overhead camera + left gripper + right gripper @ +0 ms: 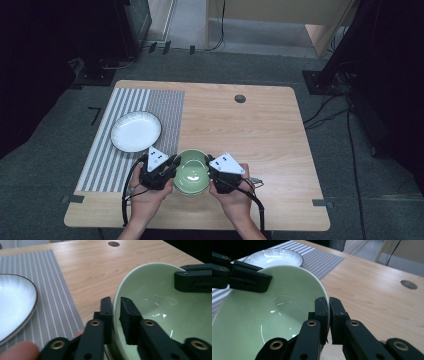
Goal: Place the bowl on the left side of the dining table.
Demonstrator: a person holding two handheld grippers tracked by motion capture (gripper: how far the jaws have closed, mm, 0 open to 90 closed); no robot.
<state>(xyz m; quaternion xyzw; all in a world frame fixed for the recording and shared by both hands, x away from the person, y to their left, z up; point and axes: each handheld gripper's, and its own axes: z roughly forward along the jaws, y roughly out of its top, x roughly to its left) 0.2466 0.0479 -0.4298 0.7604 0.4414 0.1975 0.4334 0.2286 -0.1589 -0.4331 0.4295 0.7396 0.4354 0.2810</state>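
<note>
A pale green bowl (pixel 191 172) (pixel 160 310) (pixel 262 315) is near the table's front edge, between the two hands. My left gripper (pixel 176 162) (pixel 116 300) pinches the bowl's left rim, one jaw outside and one inside. On the opposite rim my right gripper (pixel 207 162) (pixel 328 300) is shut, its jaws close together with the thin edge between them. Each gripper view also shows the other gripper's jaw across the bowl. The bowl is empty. I cannot tell whether it rests on the table or hangs just above it.
A white plate (pixel 136 131) (pixel 12 305) (pixel 274 257) with a dark rim lies on a striped grey placemat (pixel 165 110) on the table's left side. A round grommet hole (pixel 240 98) sits near the far edge. Bare wood spreads to the right.
</note>
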